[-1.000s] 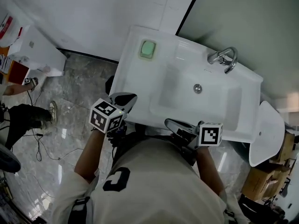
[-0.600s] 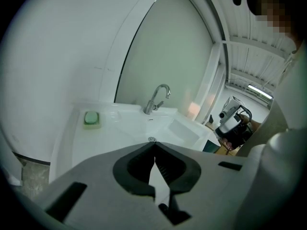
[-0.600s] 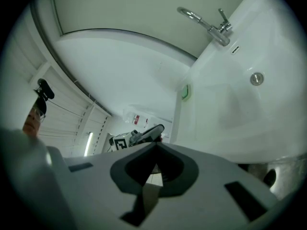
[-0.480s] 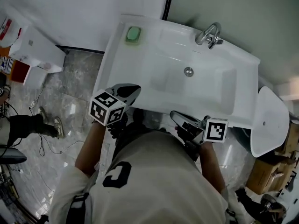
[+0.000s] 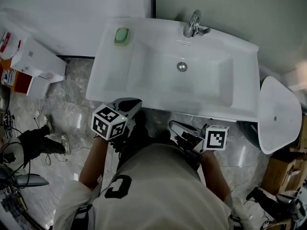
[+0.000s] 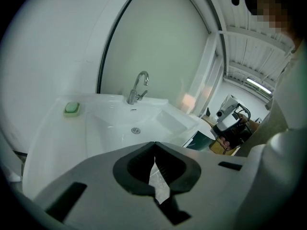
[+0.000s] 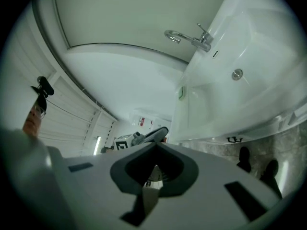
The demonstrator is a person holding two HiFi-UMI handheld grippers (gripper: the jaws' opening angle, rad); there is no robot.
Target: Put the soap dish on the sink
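The green soap dish (image 5: 122, 35) lies on the back left corner of the white sink (image 5: 112, 75), left of the basin and the chrome tap (image 5: 193, 25). Both grippers hang in front of the sink's front edge, apart from it. My left gripper (image 5: 130, 103) is shut with nothing between its jaws; its own view shows the soap dish (image 6: 72, 109) far off at the left. My right gripper (image 5: 174, 127) is also shut and empty. Its tilted view takes in the sink (image 7: 230, 95), the soap dish (image 7: 181, 93) and the left gripper (image 7: 144, 138).
A white oval panel (image 5: 278, 116) leans right of the sink, with cardboard boxes behind it. A white box (image 5: 36, 59) stands by the wall at left. Cables and another person's shoes (image 5: 45, 143) are on the marble floor. Someone holds a device (image 6: 231, 121) at right.
Both grippers have drawn back from the sink's front edge, so floor now shows between them and the sink. The soap dish has stayed on its corner. Jaws remain shut.
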